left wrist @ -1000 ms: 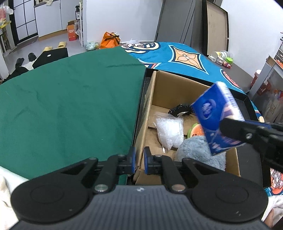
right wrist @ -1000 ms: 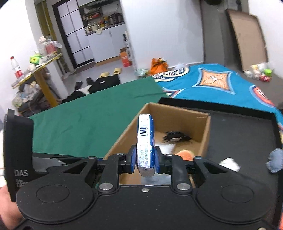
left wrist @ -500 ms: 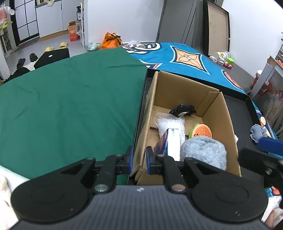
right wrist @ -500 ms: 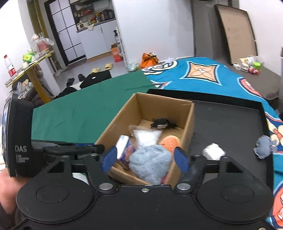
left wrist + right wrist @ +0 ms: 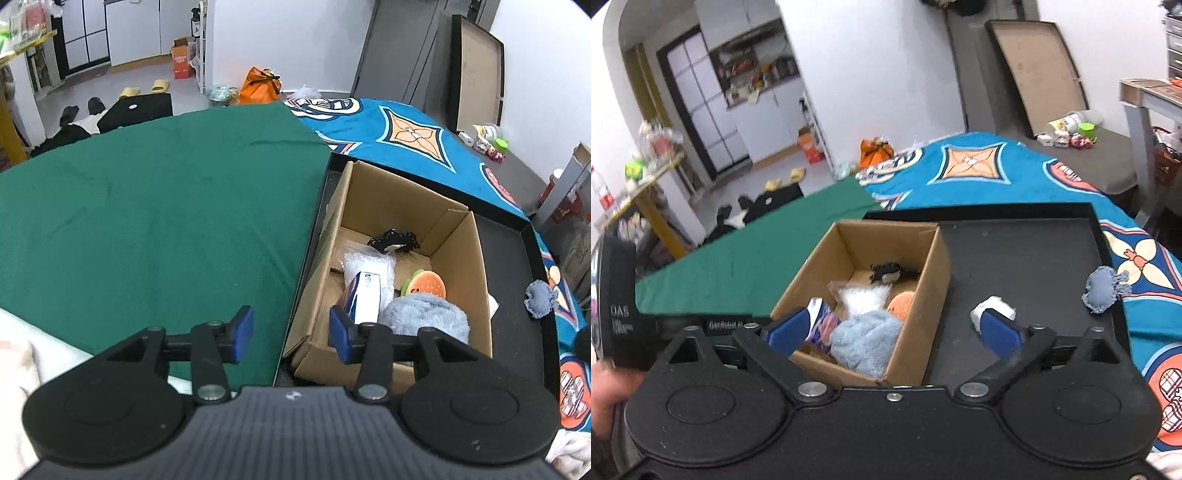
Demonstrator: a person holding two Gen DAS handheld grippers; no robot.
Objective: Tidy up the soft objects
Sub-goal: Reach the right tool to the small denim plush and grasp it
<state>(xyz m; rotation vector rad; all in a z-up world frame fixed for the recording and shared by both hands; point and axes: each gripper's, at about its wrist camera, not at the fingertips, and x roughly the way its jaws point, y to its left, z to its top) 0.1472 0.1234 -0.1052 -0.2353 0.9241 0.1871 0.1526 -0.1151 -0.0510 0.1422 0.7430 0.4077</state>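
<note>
Cardboard box point(image 5: 916, 280) on the black tray point(image 5: 1034, 251), already holding a grey plush point(image 5: 866, 341), a burger toy point(image 5: 901, 304), a clear bag point(image 5: 862, 297), a small black item point(image 5: 892, 271) and the blue-and-white pack point(image 5: 364, 297). Right claw point(image 5: 892, 328) has just been opening and stands wide with nothing between its fingers; left claw point(image 5: 291, 334) has likewise just been opening, astride the box's near wall at 6 o'clock, gripping nothing. Step in hand, by judgement: release finished, search for the next soft item. Two remain on the tray: a white wad point(image 5: 995, 308) at 3 o'clock of the box, possibly tissue, and a grey-blue plush point(image 5: 1102, 290) further toward 3 o'clock. Next move calls for carrying the right claw over the wad and closing gently.
</note>
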